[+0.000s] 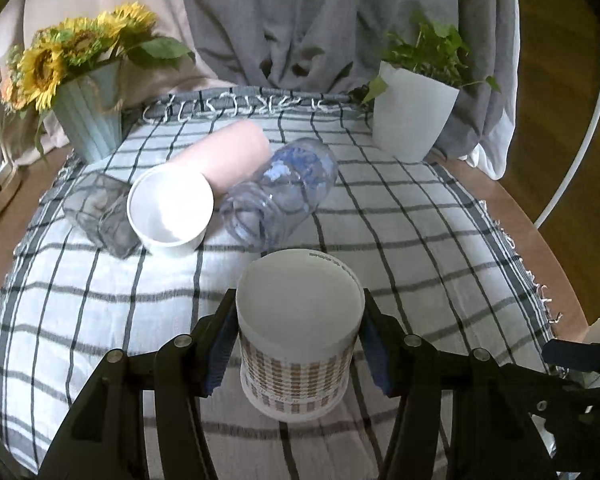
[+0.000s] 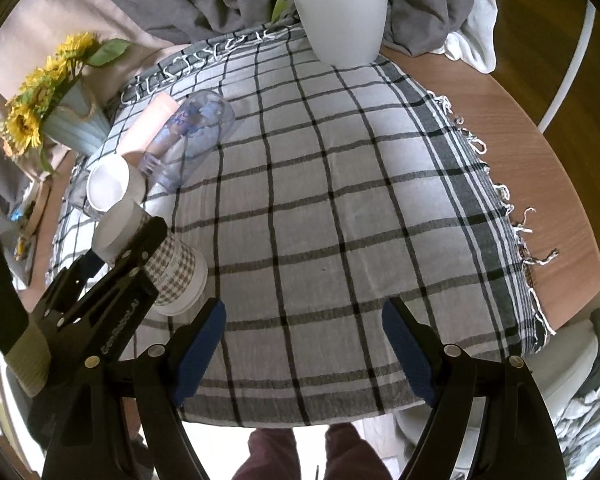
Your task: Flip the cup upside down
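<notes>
A paper cup [image 1: 298, 336] with a brown houndstooth band stands upside down on the checked cloth, white base up. My left gripper [image 1: 298, 344] has its blue-padded fingers [image 1: 220, 354] on both sides of the cup, close to its walls; whether they press on it I cannot tell. In the right wrist view the same cup [image 2: 168, 268] shows at the left, partly hidden by the left gripper. My right gripper [image 2: 302, 344] is open and empty above the cloth near the table's front edge.
A pink-and-white cup [image 1: 192, 188], a clear plastic cup [image 1: 284, 192] and a clear glass [image 1: 100, 216] lie on their sides behind. A sunflower vase [image 1: 88, 120] stands back left, a white plant pot [image 1: 412, 112] back right. The checked cloth [image 1: 420, 240] covers a round wooden table [image 2: 540, 168].
</notes>
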A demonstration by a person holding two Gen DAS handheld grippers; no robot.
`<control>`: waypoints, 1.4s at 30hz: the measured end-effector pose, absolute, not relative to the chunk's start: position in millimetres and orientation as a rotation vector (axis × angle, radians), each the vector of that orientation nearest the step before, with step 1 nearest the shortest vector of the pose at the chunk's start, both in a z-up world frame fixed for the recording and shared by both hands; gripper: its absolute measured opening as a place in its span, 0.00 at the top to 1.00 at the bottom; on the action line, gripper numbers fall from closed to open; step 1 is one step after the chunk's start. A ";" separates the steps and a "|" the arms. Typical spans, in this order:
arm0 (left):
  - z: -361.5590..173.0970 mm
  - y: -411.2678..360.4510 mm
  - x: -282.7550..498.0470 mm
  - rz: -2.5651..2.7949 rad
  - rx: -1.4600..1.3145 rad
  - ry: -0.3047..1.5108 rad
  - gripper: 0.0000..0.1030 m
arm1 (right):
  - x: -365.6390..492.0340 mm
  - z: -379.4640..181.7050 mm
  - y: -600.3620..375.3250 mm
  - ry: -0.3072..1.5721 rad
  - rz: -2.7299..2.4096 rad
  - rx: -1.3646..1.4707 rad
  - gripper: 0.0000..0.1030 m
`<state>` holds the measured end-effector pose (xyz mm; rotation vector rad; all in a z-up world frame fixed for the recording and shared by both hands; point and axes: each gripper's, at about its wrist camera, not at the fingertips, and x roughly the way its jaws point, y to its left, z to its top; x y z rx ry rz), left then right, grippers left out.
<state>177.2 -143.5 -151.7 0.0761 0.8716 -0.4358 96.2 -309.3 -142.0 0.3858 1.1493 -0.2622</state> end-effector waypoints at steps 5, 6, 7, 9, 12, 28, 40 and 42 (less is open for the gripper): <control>-153.9 -138.8 171.5 -0.410 0.083 0.903 0.44 | 95.0 -149.8 -306.8 1.186 -0.249 0.387 0.22; -153.9 -138.5 170.8 -0.406 0.089 0.906 0.43 | 94.7 -150.6 -306.7 1.188 -0.245 0.388 0.22; -153.6 -137.9 169.4 -0.398 0.096 0.908 0.42 | 94.3 -151.5 -306.3 1.191 -0.242 0.388 0.22; -152.5 -136.5 167.5 -0.390 0.101 0.907 0.37 | 93.2 -152.1 -305.8 1.192 -0.236 0.387 0.22; -151.3 -135.3 164.9 -0.377 0.109 0.910 0.25 | 92.6 -150.8 -305.6 1.190 -0.225 0.383 0.22; -86.1 -88.3 99.8 -0.231 0.118 0.877 0.00 | 46.0 -93.0 -284.2 1.020 -0.249 0.302 0.15; -39.0 -40.2 31.3 -0.184 0.164 0.852 0.00 | -8.6 -44.5 -228.2 0.896 -0.234 0.222 0.15; -34.0 -33.8 24.9 -0.180 0.147 0.848 0.00 | -18.0 -39.1 -221.3 0.874 -0.236 0.220 0.15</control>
